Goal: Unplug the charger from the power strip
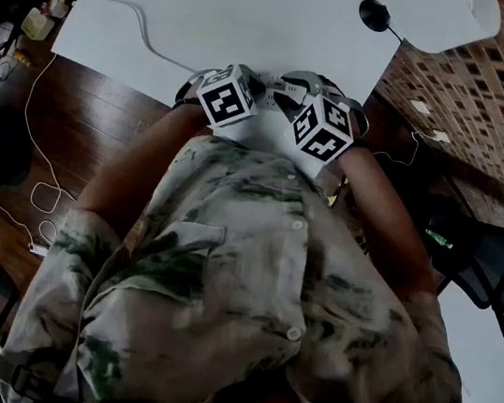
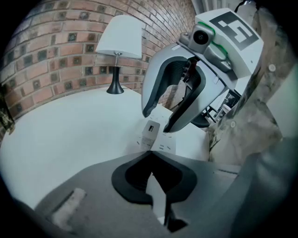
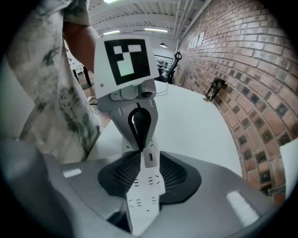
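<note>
A white power strip (image 3: 144,190) lies at the near edge of the white table (image 1: 225,11), between my two grippers, which face each other. A small white charger block (image 3: 149,158) with a USB port sits on the strip. In the left gripper view the charger block (image 2: 150,132) lies just beyond my own tips. My left gripper (image 2: 150,153) is shut, and its tips meet beside the charger without holding it. The left gripper (image 3: 139,148) shows as a closed teardrop in the right gripper view. My right gripper (image 3: 145,162) straddles the strip with its pads against the sides.
A lamp (image 2: 118,42) with a white shade stands at the table's far side by the brick wall (image 2: 56,51). A white cable (image 1: 138,21) runs across the table's left part. A black chair (image 1: 472,250) stands on the right, and clutter and cords lie on the floor at left.
</note>
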`<control>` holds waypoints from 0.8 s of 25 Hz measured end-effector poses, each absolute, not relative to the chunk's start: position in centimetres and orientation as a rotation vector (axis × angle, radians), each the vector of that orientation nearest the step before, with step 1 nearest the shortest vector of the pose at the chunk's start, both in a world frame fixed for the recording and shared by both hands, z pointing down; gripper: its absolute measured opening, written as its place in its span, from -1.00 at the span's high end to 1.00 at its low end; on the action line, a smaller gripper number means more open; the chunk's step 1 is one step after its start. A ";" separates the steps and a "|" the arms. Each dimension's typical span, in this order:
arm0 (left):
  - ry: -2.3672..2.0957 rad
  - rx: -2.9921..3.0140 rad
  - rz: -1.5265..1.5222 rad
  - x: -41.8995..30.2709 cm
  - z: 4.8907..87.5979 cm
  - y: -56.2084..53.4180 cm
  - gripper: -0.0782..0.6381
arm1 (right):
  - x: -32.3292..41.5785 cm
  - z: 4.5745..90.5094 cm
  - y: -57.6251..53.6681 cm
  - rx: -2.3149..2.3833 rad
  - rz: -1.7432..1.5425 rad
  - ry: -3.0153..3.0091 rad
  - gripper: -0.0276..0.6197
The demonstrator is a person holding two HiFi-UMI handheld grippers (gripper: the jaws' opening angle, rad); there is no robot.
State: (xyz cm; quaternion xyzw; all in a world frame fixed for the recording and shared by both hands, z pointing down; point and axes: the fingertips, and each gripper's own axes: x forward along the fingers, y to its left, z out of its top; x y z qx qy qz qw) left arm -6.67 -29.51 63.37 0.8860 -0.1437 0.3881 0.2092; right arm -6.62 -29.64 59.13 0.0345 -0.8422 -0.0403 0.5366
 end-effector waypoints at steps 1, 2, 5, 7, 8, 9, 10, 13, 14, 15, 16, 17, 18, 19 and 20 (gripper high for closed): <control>-0.380 2.463 1.053 -6.7 63.4 -29.8 0.78 | -6.7 59.9 -29.8 0.048 -0.092 -1.978 0.50; -0.361 2.462 1.028 -6.7 63.4 -30.0 0.78 | -6.8 60.7 -30.0 0.013 -0.089 -1.950 0.49; -0.324 2.476 0.997 -6.7 63.3 -30.3 0.78 | -7.2 62.5 -30.1 -0.073 -0.085 -1.890 0.49; -0.323 2.487 1.001 -6.8 63.2 -30.4 0.79 | -7.5 63.0 -30.2 -0.104 -0.104 -1.866 0.58; -0.325 2.489 1.001 -6.8 63.2 -30.4 0.79 | -7.6 63.1 -30.2 -0.112 -0.111 -1.853 0.58; -0.326 2.490 1.000 -6.8 63.2 -30.4 0.79 | -7.6 63.1 -30.2 -0.116 -0.112 -1.842 0.58; -0.325 2.490 0.999 -6.8 63.2 -30.3 0.79 | -7.5 63.1 -30.1 -0.117 -0.109 -1.833 0.59; -0.322 2.500 0.999 -6.9 63.2 -30.3 0.79 | -7.6 63.0 -30.1 -0.121 -0.091 -1.824 0.59; -0.318 2.505 0.998 -6.9 63.1 -30.3 0.79 | -7.6 63.0 -30.1 -0.121 -0.086 -1.822 0.59; -0.312 2.505 0.997 -6.9 63.1 -30.3 0.79 | -7.6 62.9 -30.1 -0.124 -0.082 -1.820 0.59; -0.305 2.500 0.994 -6.9 63.2 -30.2 0.79 | -7.6 62.9 -30.0 -0.128 -0.077 -1.818 0.59; -0.300 2.495 0.990 -6.9 63.2 -30.1 0.79 | -7.6 62.9 -29.9 -0.134 -0.073 -1.815 0.59; -0.299 2.491 0.987 -6.9 63.2 -30.2 0.79 | -7.6 62.9 -30.0 -0.138 -0.073 -1.812 0.59; -0.302 2.488 0.984 -6.9 63.2 -30.2 0.79 | -7.5 62.9 -30.0 -0.140 -0.076 -1.807 0.59; -0.306 2.483 0.983 -6.8 63.1 -30.3 0.79 | -7.4 62.8 -30.1 -0.137 -0.081 -1.805 0.59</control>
